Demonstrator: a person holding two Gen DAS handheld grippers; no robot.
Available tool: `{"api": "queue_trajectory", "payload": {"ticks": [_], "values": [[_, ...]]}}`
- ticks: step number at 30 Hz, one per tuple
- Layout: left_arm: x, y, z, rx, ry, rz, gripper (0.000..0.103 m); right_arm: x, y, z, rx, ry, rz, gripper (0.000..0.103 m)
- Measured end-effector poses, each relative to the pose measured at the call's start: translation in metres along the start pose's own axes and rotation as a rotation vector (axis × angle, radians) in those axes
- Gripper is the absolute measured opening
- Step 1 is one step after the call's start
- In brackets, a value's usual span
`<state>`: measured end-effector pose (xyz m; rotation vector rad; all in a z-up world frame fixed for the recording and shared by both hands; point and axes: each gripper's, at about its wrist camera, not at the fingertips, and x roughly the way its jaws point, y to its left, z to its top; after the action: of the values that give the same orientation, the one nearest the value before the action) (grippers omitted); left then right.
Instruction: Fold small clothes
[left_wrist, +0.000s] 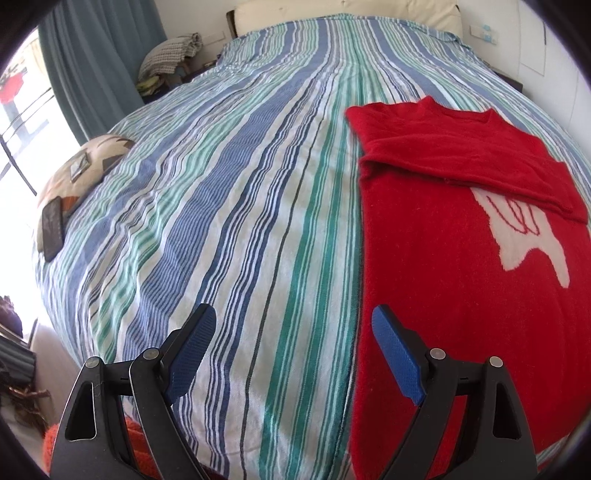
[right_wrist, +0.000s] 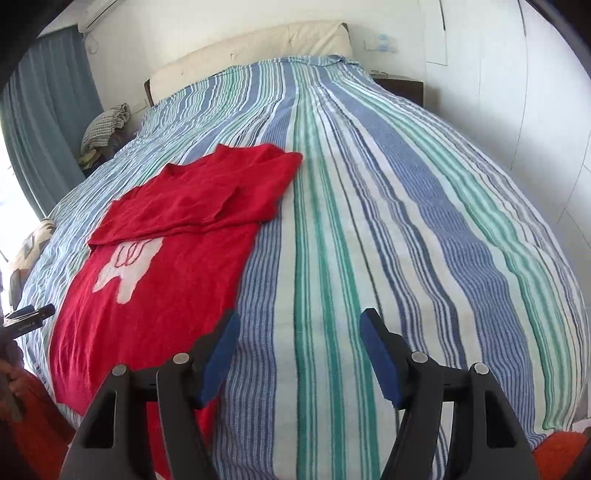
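A red sweater (left_wrist: 461, 236) with a white motif lies flat on the striped bedspread (left_wrist: 236, 206), its sleeves folded across the chest. In the left wrist view it fills the right side. My left gripper (left_wrist: 293, 325) is open and empty, hovering over the sweater's left edge near the hem. In the right wrist view the sweater (right_wrist: 166, 251) lies at the left. My right gripper (right_wrist: 299, 328) is open and empty, hovering over the sweater's right edge, mostly above the bedspread (right_wrist: 406, 240).
A patterned cushion (left_wrist: 81, 173) with a dark phone-like object (left_wrist: 53, 229) lies at the bed's left edge. A pile of checked cloth (left_wrist: 170, 55) sits by the curtain. A cream headboard (right_wrist: 258, 48) and a nightstand (right_wrist: 399, 86) stand at the far end.
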<state>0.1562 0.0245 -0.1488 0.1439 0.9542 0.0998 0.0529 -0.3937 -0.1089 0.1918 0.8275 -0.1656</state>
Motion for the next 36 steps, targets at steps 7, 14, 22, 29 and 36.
{"api": "queue_trajectory", "payload": {"ticks": [7, 14, 22, 29, 36], "values": [[0.000, 0.008, -0.010, -0.024, 0.003, 0.024, 0.088, 0.006, 0.001, -0.008, 0.003, 0.021, -0.004, 0.070], [0.004, 0.013, -0.017, -0.017, 0.001, 0.051, 0.088, 0.011, 0.008, -0.011, -0.034, 0.021, -0.020, 0.070], [0.013, 0.014, -0.020, -0.019, 0.037, 0.039, 0.088, 0.025, 0.003, -0.019, -0.009, 0.074, -0.036, 0.070], [0.026, 0.018, -0.023, -0.037, 0.085, 0.020, 0.095, 0.038, -0.003, -0.025, 0.028, 0.123, -0.031, 0.072], [0.042, 0.036, -0.026, -0.151, 0.158, -0.043, 0.103, 0.044, -0.006, -0.029, 0.060, 0.125, -0.005, 0.078]]}}
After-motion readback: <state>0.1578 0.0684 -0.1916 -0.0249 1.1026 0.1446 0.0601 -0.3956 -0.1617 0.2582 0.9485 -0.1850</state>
